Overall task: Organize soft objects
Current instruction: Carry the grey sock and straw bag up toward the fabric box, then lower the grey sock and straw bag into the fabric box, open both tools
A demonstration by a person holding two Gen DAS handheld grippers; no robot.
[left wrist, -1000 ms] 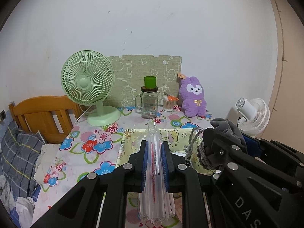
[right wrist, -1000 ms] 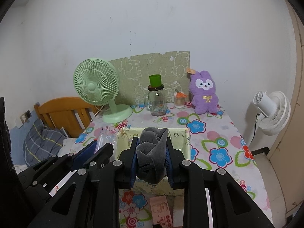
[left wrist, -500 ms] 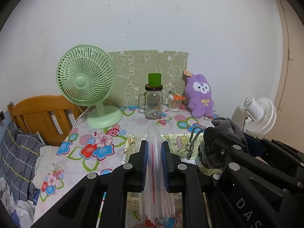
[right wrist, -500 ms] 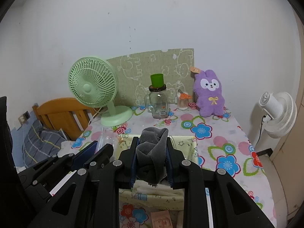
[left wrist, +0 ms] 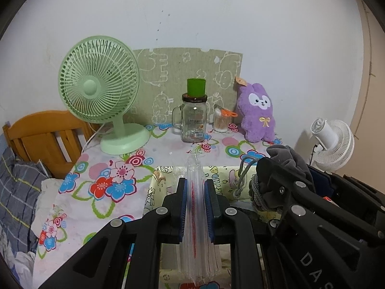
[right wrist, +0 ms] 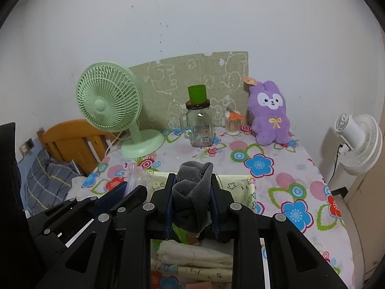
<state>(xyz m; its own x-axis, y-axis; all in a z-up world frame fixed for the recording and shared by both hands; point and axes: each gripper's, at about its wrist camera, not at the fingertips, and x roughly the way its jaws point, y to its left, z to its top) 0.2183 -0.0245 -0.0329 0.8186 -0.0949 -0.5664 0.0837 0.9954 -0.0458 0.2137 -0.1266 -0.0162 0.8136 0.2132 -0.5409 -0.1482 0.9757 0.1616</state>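
My left gripper (left wrist: 195, 193) is shut on a clear plastic bag with red print (left wrist: 198, 219) and holds it above the near left part of a yellow printed fabric bin (left wrist: 217, 172). My right gripper (right wrist: 191, 198) is shut on a grey velvet garment (right wrist: 192, 192) with a grey drawstring (left wrist: 241, 177), held over the same bin (right wrist: 243, 185). Folded cream cloth (right wrist: 192, 256) lies inside the bin below. The right gripper shows in the left wrist view (left wrist: 284, 187), close beside the left one.
On the flowered tablecloth (right wrist: 288, 192) stand a green fan (left wrist: 101, 91), a glass jar with a green cup on top (left wrist: 195, 118), a cotton swab pot (left wrist: 221, 120) and a purple plush rabbit (right wrist: 270, 115). A wooden bed frame (left wrist: 41, 134) is left; a white fan (right wrist: 358, 142) right.
Both grippers have moved back and up with their loads still held; the table and bin sit lower and farther in view.
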